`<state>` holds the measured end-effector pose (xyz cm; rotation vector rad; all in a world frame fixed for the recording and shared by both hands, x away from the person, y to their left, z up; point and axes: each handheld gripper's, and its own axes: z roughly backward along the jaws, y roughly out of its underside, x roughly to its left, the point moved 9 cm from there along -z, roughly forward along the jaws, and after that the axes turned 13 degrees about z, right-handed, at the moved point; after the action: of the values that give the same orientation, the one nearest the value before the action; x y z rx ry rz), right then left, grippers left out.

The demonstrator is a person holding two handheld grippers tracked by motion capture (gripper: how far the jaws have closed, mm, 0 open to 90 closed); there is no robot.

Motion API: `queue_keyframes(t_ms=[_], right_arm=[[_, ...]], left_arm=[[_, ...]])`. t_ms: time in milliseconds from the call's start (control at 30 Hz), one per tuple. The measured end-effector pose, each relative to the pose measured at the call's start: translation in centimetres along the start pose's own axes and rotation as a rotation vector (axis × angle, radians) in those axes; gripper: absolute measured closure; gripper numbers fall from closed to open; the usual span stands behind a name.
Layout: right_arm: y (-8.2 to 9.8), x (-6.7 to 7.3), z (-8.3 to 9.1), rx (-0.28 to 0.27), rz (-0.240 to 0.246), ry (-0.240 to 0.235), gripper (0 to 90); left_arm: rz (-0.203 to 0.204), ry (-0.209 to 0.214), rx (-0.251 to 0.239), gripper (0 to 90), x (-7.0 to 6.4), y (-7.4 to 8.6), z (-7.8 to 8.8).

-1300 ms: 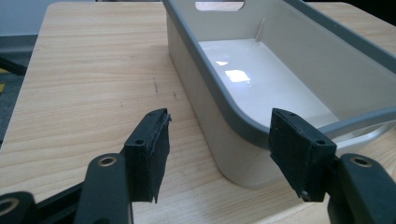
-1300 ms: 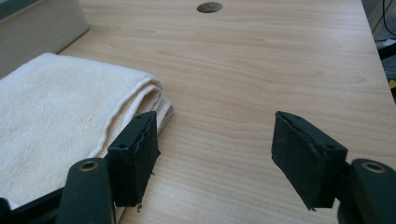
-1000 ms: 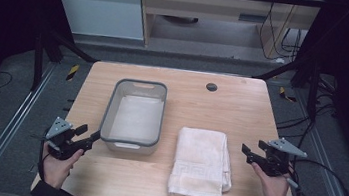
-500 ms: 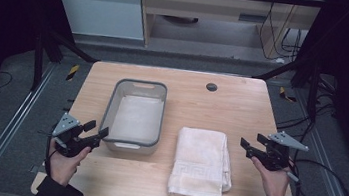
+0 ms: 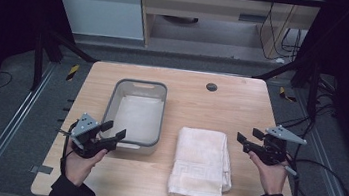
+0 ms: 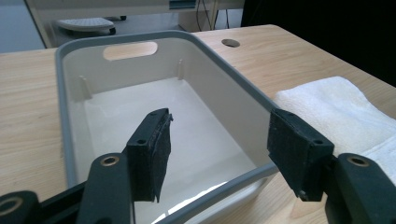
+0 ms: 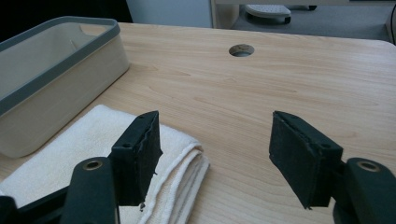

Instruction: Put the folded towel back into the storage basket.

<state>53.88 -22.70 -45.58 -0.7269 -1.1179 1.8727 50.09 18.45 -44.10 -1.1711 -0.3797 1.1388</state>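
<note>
A white tub with a grey rim (image 5: pixel 161 119) stands empty at the table's left centre. A folded cream towel (image 5: pixel 202 164) lies to its right. My left gripper (image 5: pixel 114 130) hovers open at the tub's near left corner; in the left gripper view its jaws (image 6: pixel 224 154) straddle the near rim (image 6: pixel 219 198) without touching it. My right gripper (image 5: pixel 249 137) is open just right of the towel's far corner. Its jaws (image 7: pixel 217 158) have just been closing a little, with nothing between them, above the towel's folded edge (image 7: pixel 187 163) and bare wood.
The wooden table (image 5: pixel 242 106) has a round cable hole (image 5: pixel 211 87) near its far edge. Cables trail off the right side of the table. Dark frame posts and floor rails surround it, with a desk beyond.
My left gripper has moved right and up from beside the tub to its near corner. My right gripper has risen slightly and edged toward the towel.
</note>
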Motion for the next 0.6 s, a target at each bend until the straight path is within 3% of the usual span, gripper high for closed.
queue_keyframes(t_ms=[600], right_arm=[[-1.3,1.2,-1.0,0.018,0.018,-0.037,39.0]], left_arm=[[-0.063,0.08,0.049,38.9,-5.5,0.9,-3.0]])
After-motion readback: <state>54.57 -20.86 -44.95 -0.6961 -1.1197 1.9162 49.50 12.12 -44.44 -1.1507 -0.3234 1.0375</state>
